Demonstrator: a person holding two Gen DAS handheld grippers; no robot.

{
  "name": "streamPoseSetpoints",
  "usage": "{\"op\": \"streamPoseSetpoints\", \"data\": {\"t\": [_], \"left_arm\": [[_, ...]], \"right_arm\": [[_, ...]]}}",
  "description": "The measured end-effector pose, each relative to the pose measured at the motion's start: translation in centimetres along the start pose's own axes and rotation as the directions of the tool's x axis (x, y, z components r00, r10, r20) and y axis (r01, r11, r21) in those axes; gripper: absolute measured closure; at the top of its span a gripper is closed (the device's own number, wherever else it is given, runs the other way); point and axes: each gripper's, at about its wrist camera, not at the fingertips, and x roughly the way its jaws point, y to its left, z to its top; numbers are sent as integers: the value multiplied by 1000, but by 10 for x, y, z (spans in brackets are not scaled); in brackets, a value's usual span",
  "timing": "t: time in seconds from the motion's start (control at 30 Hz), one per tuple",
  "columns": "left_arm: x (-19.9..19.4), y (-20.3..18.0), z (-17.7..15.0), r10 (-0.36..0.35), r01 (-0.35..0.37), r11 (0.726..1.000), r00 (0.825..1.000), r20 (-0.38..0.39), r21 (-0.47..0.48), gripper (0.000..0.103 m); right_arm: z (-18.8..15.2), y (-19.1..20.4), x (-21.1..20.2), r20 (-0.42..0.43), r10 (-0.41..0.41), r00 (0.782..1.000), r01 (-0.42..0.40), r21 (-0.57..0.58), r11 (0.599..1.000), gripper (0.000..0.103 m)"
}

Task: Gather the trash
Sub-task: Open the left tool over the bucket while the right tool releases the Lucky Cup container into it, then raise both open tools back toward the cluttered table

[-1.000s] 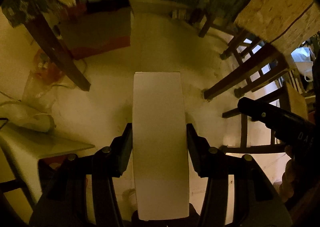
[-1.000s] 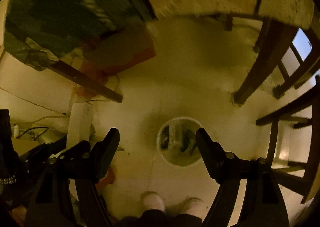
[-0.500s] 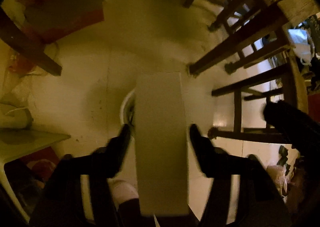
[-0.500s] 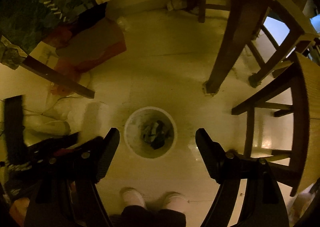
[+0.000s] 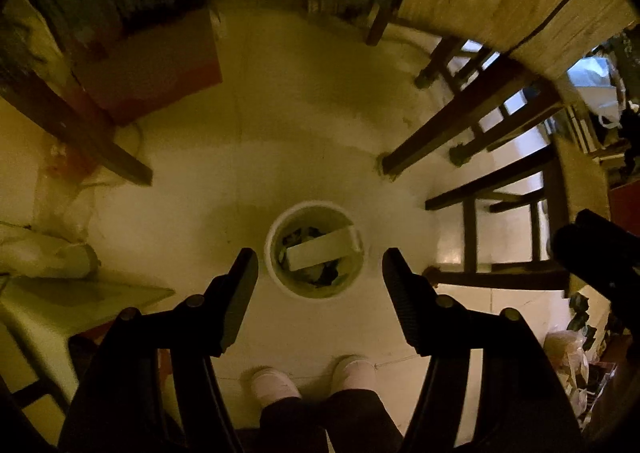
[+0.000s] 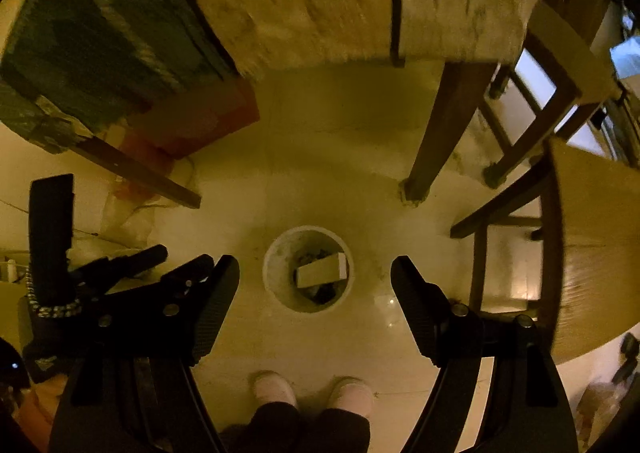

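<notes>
Risk: the white box (image 5: 320,251) lies slanted across the top of the trash in the bin (image 5: 276,273), one end propped against the rim, so a knock could tip it out. Left gripper (image 5: 316,277) wide open, jaws just opened, empty, box well below. Right gripper (image 6: 314,285) wide open, empty.

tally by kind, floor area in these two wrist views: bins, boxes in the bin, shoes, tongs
Bins: 1, round white bin
Boxes in it: 1, white box
Shoes: 2, left shoe, right shoe
Tongs: 2, left tongs, right tongs, both open, empty
Total: 6
</notes>
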Motion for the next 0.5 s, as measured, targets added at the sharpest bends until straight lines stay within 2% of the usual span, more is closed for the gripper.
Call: {"op": "streamPoseSetpoints", "data": {"t": [0.23, 0.5], "left_arm": [[-115, 0, 22, -17, 17, 1000, 993, 119, 0, 39], [-251, -2, 39, -11, 6, 1000, 959, 282, 19, 39]], "right_arm": [[21, 31, -81, 77, -4, 997, 6, -30, 1000, 28], [38, 69, -178, 171, 15, 985, -7, -47, 999, 28]]}}
